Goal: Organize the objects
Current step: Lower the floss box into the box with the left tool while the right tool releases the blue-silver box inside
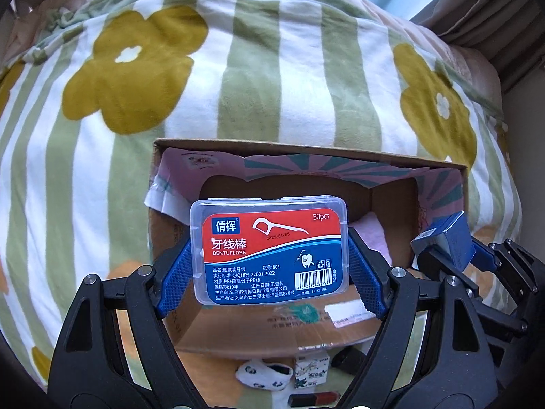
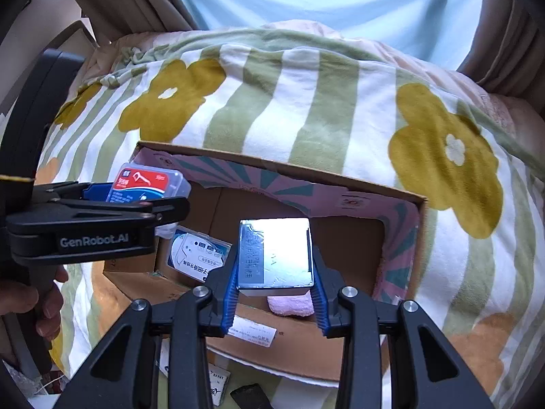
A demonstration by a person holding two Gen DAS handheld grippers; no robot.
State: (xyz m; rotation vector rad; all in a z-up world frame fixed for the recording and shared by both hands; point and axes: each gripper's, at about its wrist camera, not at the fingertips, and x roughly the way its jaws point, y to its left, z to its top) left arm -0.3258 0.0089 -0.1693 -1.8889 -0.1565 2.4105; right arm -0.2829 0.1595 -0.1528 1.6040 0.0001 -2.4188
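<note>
Floss box [image 1: 270,250] — clear plastic, red and blue label reading "DENTL FLOSS" — sits clamped between the blue pads of the left gripper [image 1: 270,266], held above the open cardboard box [image 1: 306,156] on the flowered, striped blanket [image 1: 238,68]; the right gripper [image 2: 275,293] grips a shiny silver-wrapped box [image 2: 276,255] over the same carton; inside it lie a pink cloth [image 2: 289,305] and a white and blue packet [image 2: 196,252]; a hand [image 2: 24,303] holds the left gripper's handle.
</note>
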